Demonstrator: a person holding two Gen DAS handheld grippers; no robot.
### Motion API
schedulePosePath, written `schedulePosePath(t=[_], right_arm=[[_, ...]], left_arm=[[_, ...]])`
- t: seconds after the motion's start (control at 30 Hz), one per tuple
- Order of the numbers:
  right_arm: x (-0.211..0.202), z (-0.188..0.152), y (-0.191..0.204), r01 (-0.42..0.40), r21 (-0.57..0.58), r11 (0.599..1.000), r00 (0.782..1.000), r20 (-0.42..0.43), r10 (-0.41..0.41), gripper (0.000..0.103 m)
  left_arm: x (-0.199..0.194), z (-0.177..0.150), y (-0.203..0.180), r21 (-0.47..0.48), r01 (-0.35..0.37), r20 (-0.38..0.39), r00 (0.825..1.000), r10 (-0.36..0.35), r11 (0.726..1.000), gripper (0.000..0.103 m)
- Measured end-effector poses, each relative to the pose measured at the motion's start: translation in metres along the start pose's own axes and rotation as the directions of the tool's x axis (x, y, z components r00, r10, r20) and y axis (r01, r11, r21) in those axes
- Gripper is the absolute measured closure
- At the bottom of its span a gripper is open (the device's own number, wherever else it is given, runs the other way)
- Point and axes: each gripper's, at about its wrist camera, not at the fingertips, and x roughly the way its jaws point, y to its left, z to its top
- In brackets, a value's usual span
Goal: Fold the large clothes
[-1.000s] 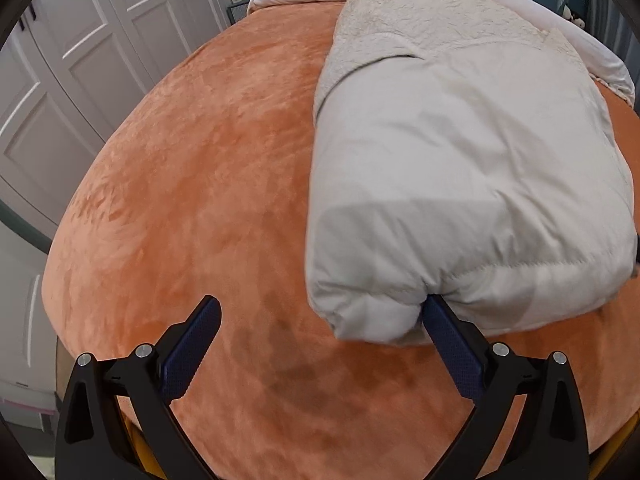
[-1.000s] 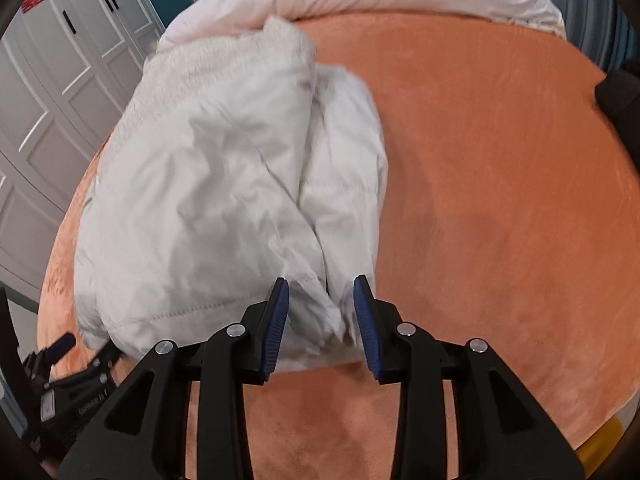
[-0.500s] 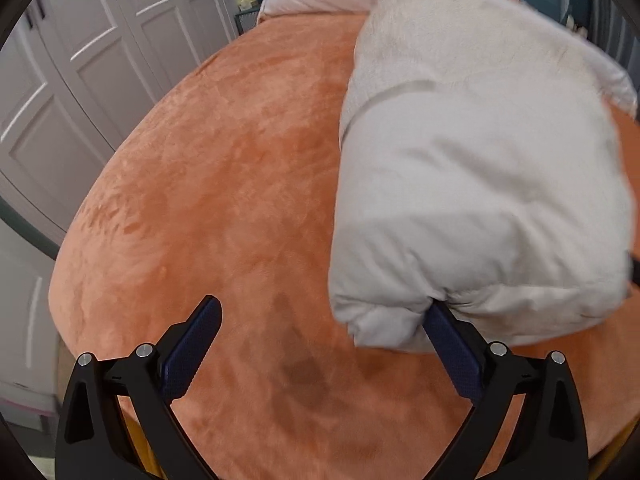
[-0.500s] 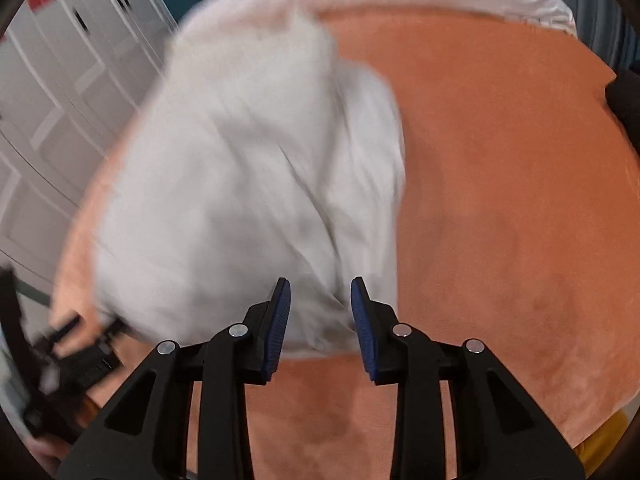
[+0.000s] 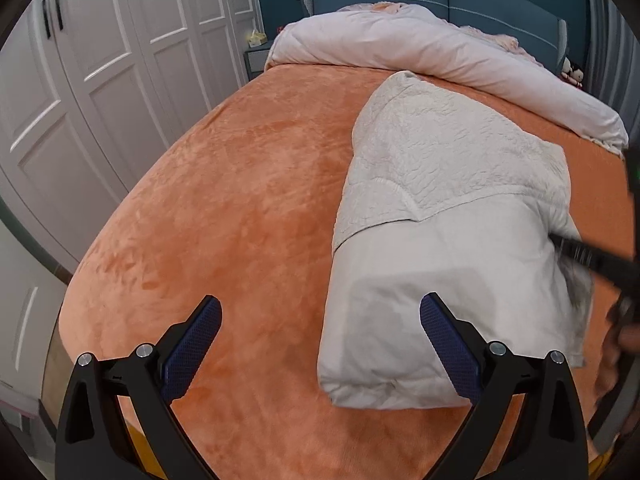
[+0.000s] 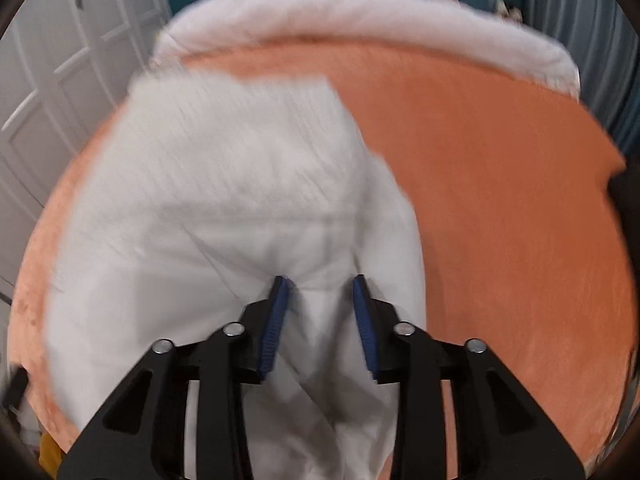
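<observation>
**Right claw has the jacket, left claw is free**

I am looking along my left gripper [image 5: 320,344] and its jaws stand wide apart with nothing between them; the right-hand pad sits in front of the near end of the white padded jacket [image 5: 448,272], but I cannot see it pinching any cloth. The jacket lies folded into a long bundle on the orange bedspread [image 5: 224,208], toward the right side of the bed, with its fleecy lining [image 5: 436,152] turned up at the far end.

My right gripper [image 6: 320,300] is clamped on a bunch of the jacket's cloth: fabric fills the gap between the blue pads and drapes down over the frame. That view is smeared by motion, so I cannot tell which edge or corner I hold.

My judgement is that I am partway through bringing the near end over for another fold. To do it well I would carry the gripped cloth in a low arc so the puffy layers do not slide apart, keep the edge square to the bundle's long sides, and bring the left claw onto the matching corner so both sides travel together. Down filling springs back, so I would press the fold flat before letting go.

No containers are in view. A rolled pale duvet [image 5: 420,48] lies across the head of the bed, well apart from the jacket.
</observation>
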Motion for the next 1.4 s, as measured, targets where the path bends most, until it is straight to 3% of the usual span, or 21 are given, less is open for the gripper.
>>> schedulePosePath(t=[0.1,0.2,0.27,0.33,0.47,0.53,0.7,0.87,1.03,1.4], right_arm=[[-0.004,-0.008,-0.013,-0.018,0.033,0.999,1.000,-0.022,0.019,0.071],[-0.028,-0.008,-0.019,-0.074,0.066,0.995,0.997,0.025,0.073,0.072],[-0.025,-0.016,-0.021,-0.053,0.046,0.998,0.999,0.015,0.052,0.072],[-0.006,-0.026,-0.018,-0.046,0.003,0.999,0.998,-0.050,0.046,0.071],[-0.040,-0.032,-0.019,-0.062,0.029,0.998,0.998,-0.012,0.062,0.071],[-0.069,-0.048,-0.018,-0.082,0.012,0.997,0.996,0.031,0.082,0.071],[-0.091,-0.101,-0.013,-0.018,-0.050,0.999,0.999,0.040,0.020,0.062],[-0.086,-0.143,-0.018,-0.029,-0.027,0.999,1.000,0.002,0.030,0.061],[-0.091,-0.172,-0.016,-0.022,-0.028,0.999,1.000,-0.014,0.021,0.054],[-0.076,-0.200,-0.004,-0.006,-0.070,0.998,0.999,-0.046,0.003,0.049]], left_arm=[[0.011,0.000,-0.003,0.001,0.006,-0.021,1.000,-0.006,1.000,0.005],[0.022,-0.003,-0.007,0.004,0.001,-0.048,0.999,-0.001,1.000,0.005],[0.025,-0.006,-0.009,0.001,0.002,-0.058,0.998,-0.002,1.000,0.005],[0.027,-0.009,-0.011,0.006,0.002,-0.066,0.998,-0.002,1.000,0.005],[0.023,-0.015,-0.012,0.019,-0.001,-0.063,0.998,0.002,1.000,0.005],[0.019,-0.022,-0.012,0.021,0.013,-0.065,0.998,-0.011,1.000,0.005],[0.013,-0.054,-0.023,0.026,0.046,-0.093,0.995,-0.043,0.999,0.005],[0.010,-0.089,-0.042,0.088,0.036,-0.105,0.994,-0.027,0.995,0.005],[0.007,-0.112,-0.045,0.066,0.048,-0.113,0.993,-0.041,0.997,0.005],[0.012,-0.145,-0.052,0.083,0.030,-0.118,0.993,-0.020,0.996,0.005]])
